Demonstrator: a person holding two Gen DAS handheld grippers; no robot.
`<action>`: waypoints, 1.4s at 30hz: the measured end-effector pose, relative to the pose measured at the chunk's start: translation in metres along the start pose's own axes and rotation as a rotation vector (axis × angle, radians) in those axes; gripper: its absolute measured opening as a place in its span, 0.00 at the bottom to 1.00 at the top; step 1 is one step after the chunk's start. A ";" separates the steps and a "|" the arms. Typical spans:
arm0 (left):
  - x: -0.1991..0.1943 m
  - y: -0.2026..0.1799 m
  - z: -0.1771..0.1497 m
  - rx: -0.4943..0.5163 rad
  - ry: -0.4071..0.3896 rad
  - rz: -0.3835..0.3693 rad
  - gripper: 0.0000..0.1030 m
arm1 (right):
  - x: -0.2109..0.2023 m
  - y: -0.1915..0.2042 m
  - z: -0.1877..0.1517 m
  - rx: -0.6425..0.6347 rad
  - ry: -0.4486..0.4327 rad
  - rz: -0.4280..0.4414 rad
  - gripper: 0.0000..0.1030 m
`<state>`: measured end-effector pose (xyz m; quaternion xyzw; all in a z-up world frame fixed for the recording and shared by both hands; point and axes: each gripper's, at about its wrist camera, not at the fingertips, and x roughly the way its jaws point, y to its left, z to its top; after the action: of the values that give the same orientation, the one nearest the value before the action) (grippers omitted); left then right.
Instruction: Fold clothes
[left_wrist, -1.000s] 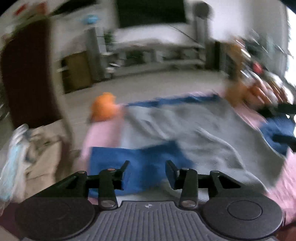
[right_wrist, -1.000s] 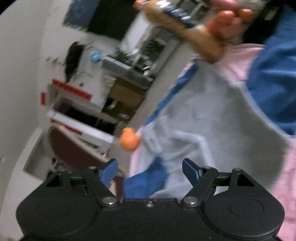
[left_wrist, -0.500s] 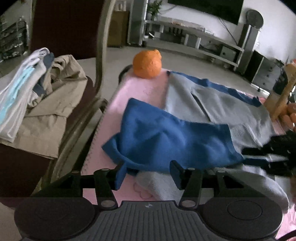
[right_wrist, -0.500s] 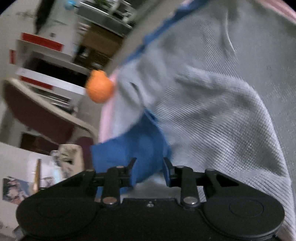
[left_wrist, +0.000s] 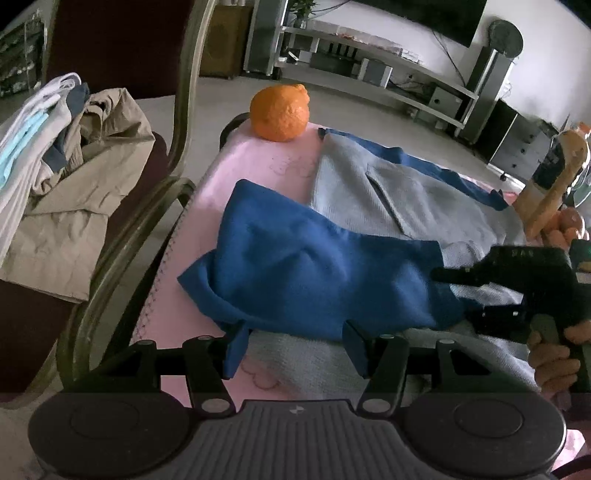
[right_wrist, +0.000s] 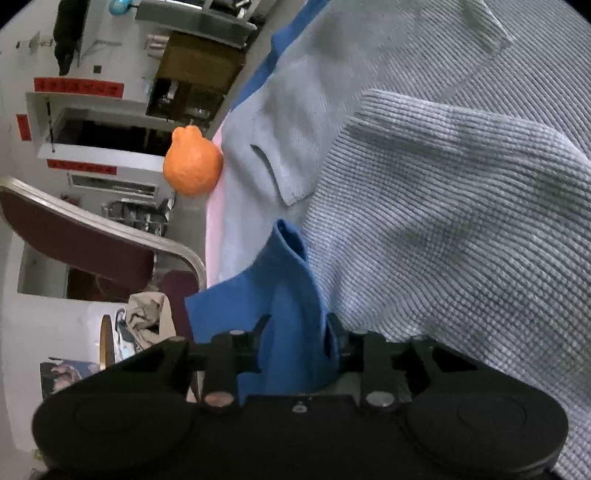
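— On the pink cloth (left_wrist: 255, 173), what lies there?

— A grey and blue sweater (left_wrist: 424, 199), spread flat over the table. Its blue sleeve (left_wrist: 317, 266) is folded across the grey body. An orange (left_wrist: 279, 112) sits at the far end of the cloth, just beside the sweater's edge.

— Where is the left gripper (left_wrist: 295, 350)?

— Low over the near edge of the sweater. Its jaws stand spread, one on each side of the sleeve's near hem. The left pad sits against a hanging corner of blue fabric, but nothing is squeezed between the two; grey knit and pink cloth show in the gap.

— And the right gripper (right_wrist: 295, 338)?

— Its jaws pinch a bunched fold of the blue sleeve (right_wrist: 284, 295). In the right wrist view the fabric fills the narrow gap and rises in a ridge ahead of the pads. The grey body (right_wrist: 461, 206) lies to its right.

— Can the left camera see it?

— Yes, at the right edge, the right gripper (left_wrist: 448, 291) with its tips on the sleeve's end and a hand (left_wrist: 554, 362) around the handle.

— Anything else nearby?

— A chair (left_wrist: 122, 221) to the left of the table carries a heap of beige and pale clothes (left_wrist: 62, 177).
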<state>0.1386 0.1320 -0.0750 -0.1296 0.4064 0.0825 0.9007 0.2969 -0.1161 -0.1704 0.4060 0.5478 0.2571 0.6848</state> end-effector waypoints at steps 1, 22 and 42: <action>0.000 0.000 0.000 0.004 -0.003 0.012 0.55 | 0.000 0.000 -0.001 0.003 -0.017 0.008 0.30; -0.024 0.026 0.002 -0.127 -0.130 0.083 0.55 | -0.177 0.061 -0.079 -0.246 -0.501 -0.117 0.02; 0.004 -0.031 -0.025 0.289 -0.045 0.200 0.60 | -0.168 -0.010 -0.043 -0.175 -0.511 -0.504 0.03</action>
<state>0.1314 0.0949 -0.0889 0.0442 0.4046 0.1155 0.9061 0.2096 -0.2434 -0.0904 0.2494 0.4181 0.0164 0.8734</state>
